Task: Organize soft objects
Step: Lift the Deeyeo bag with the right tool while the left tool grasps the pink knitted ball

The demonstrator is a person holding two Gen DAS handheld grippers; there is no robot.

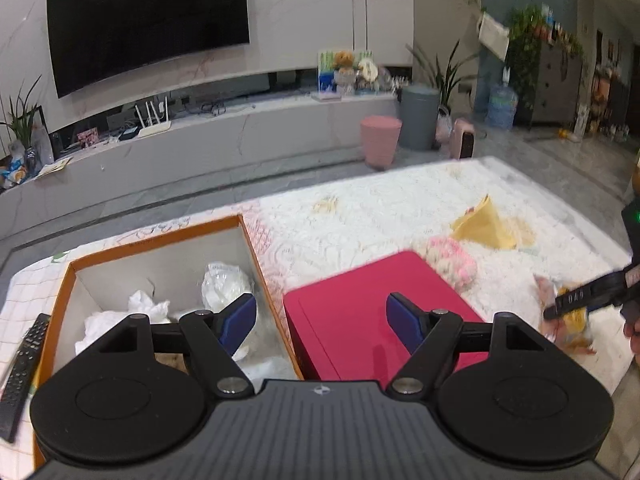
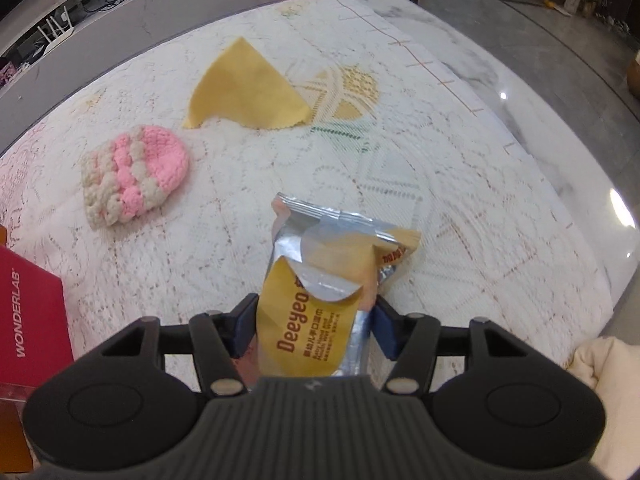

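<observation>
Right gripper (image 2: 314, 326) clamps wipes pack (image 2: 320, 280), apparently firmly; left gripper (image 1: 322, 320) released; carry low toward orange box (image 1: 160, 252)

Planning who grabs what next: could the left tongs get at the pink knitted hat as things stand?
Probably yes. The left tongs are open and empty; the hat lies uncovered just beyond the red box, so they would only need to pass over it.

Wall-mounted TV (image 1: 148, 24), marble wall, grey tiled floor (image 1: 540, 152), pink stool (image 1: 380, 142).
</observation>
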